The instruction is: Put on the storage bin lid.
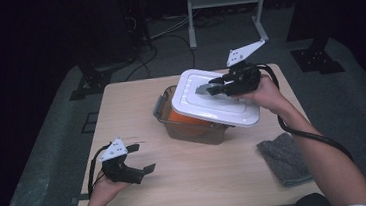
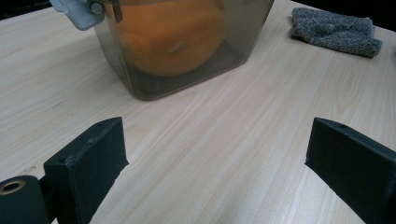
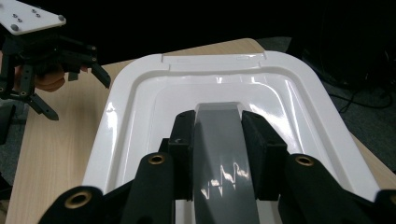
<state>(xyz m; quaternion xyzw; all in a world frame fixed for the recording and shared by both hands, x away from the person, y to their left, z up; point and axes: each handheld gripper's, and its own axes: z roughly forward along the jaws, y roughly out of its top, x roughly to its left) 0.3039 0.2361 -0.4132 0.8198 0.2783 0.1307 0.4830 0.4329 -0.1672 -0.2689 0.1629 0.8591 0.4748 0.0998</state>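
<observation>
Left gripper (image 1: pixel 135 160) idles nearest me, jaws spread wide on nothing, short of the container (image 1: pixel 193 127). Beyond it the right gripper (image 1: pixel 213 87) pinches the grey handle (image 3: pixel 225 154) of the white lid (image 1: pixel 216 107), tilted over the container and its orange fruit (image 2: pixel 170 35). Looks mid-placement; next it needs levelling and pressing down. Right of the container lies a grey cloth (image 1: pixel 285 158) on the pale wood table (image 1: pixel 136 102); behind, dark floor, cables.

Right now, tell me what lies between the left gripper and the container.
Nothing: bare wooden table runs from the open left gripper to the container, as the left gripper view shows.
</observation>
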